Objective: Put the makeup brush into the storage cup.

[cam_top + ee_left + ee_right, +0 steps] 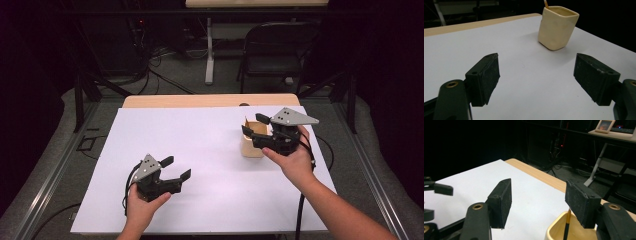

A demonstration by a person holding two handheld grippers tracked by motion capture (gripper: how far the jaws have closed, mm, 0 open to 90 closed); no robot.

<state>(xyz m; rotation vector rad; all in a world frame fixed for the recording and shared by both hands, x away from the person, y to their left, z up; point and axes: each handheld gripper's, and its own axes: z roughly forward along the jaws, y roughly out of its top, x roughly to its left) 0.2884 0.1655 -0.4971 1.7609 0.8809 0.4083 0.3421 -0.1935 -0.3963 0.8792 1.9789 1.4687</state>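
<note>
A cream square cup (253, 145) stands on the right part of the white sheet (200, 150), with a yellow pencil (567, 226) upright inside it. My right gripper (255, 125) hovers just over the cup's rim (554, 227); its jaws are open with nothing between them, and the pencil stands under the right-hand jaw. My left gripper (176, 167) rests low over the sheet near the front left, open and holding nothing. In the left gripper view (537, 58) the cup (557, 27) stands farther off, and the pencil's tip (546, 3) pokes above its rim.
The white sheet covers most of a wooden table (200, 100), whose bare strip shows along the far edge. Beyond it stand a dark folding chair (272, 55) and a white desk leg (209, 50). In the right gripper view the left gripper (439, 189) shows at the left edge.
</note>
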